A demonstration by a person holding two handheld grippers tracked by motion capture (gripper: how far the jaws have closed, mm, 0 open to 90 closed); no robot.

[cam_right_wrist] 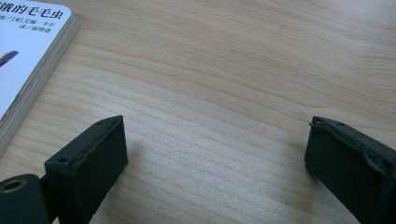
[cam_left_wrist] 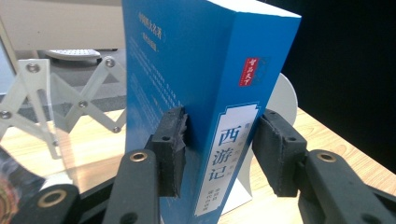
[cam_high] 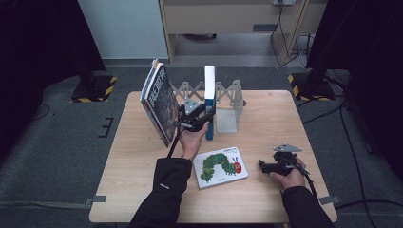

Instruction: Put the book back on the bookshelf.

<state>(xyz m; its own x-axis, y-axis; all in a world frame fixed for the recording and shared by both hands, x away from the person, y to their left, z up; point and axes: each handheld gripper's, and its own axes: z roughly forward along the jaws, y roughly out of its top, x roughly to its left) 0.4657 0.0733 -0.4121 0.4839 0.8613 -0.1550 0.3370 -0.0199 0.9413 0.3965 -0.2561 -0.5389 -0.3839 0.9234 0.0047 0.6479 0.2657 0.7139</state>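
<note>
So the left tongs (cam_left_wrist: 219,149) have a thick blue book (cam_left_wrist: 205,93) clamped by the spine, one pad on each cover; the book stands upright on the desk (cam_high: 266,123), right between the jaws, and in the high view it's directly ahead of the left hand (cam_high: 192,140); just past it, on the far side from the tongs, sits a white bookend (cam_high: 227,118) with a scissor-style folding rack (cam_left_wrist: 56,102) behind; off to the left of those tongs a big dark picture book (cam_high: 159,102) leans tilted, near but not touching the blue one as far as the high view shows. The right tongs (cam_right_wrist: 215,158) are spread wide with nothing between them, hovering low over bare wood; a caterpillar board book (cam_high: 221,166) lies flat on the desk just to their left, between the two hands.
</note>
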